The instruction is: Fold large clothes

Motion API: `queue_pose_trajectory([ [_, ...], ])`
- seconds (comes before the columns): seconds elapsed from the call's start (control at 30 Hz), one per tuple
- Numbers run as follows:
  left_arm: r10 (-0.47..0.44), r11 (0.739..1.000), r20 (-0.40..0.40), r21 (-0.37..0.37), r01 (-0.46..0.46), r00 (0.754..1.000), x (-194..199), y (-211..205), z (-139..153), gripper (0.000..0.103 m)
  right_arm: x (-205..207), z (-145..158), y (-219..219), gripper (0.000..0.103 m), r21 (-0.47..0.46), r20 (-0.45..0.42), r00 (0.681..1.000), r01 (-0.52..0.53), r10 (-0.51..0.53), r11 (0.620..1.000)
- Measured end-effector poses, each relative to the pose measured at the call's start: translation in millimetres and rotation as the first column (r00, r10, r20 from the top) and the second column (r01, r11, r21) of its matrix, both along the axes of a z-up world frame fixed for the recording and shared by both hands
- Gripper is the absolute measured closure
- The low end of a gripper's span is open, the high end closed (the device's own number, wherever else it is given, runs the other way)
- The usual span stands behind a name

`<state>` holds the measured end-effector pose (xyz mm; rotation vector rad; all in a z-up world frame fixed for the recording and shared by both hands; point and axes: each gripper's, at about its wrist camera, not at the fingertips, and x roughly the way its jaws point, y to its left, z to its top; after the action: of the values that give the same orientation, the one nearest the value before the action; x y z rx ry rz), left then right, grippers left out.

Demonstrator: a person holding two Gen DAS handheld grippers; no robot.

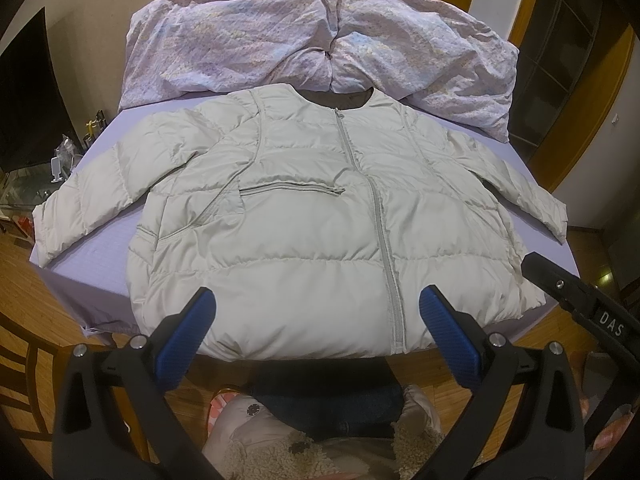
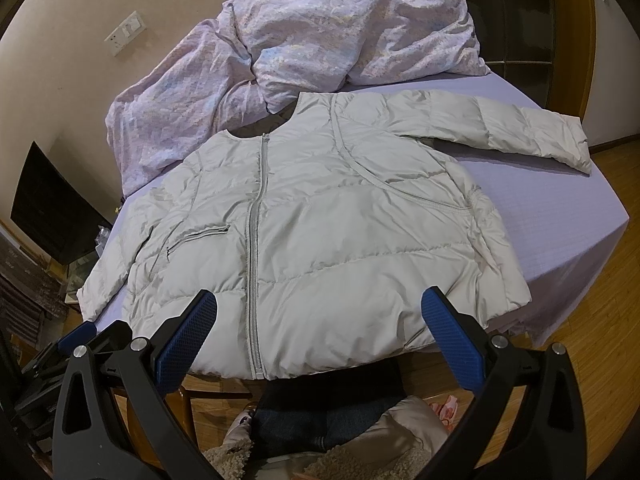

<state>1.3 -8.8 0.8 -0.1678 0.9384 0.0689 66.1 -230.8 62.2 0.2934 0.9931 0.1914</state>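
A pale grey puffer jacket (image 1: pixel 312 216) (image 2: pixel 320 232) lies flat on the lilac bed (image 1: pixel 100 272), front up, zipped, with both sleeves spread out sideways. Its hem hangs at the bed's near edge. My left gripper (image 1: pixel 318 304) hovers open over the hem around the zip, nothing between its blue pads. My right gripper (image 2: pixel 320 306) is open too, above the hem right of the zip, holding nothing. The right gripper's black body (image 1: pixel 580 296) shows at the right of the left wrist view.
A crumpled lilac floral duvet (image 1: pixel 320 36) (image 2: pixel 304 40) fills the back of the bed behind the collar. Below the grippers are a person's legs in dark trousers (image 1: pixel 324 400). Wooden floor (image 2: pixel 592 320) surrounds the bed; a dark TV (image 1: pixel 28 92) and cluttered stand sit left.
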Motion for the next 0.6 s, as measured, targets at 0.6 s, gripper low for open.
queue_pose_trajectory([
  [0.6,0.013,1.0,-0.02,0.012,-0.012,1.0,28.3,19.7,-12.2,0.002,30.6,-19.8,1.0,0.001,-0.011,-0.046,0.998,0.045,-0.046,0.999],
])
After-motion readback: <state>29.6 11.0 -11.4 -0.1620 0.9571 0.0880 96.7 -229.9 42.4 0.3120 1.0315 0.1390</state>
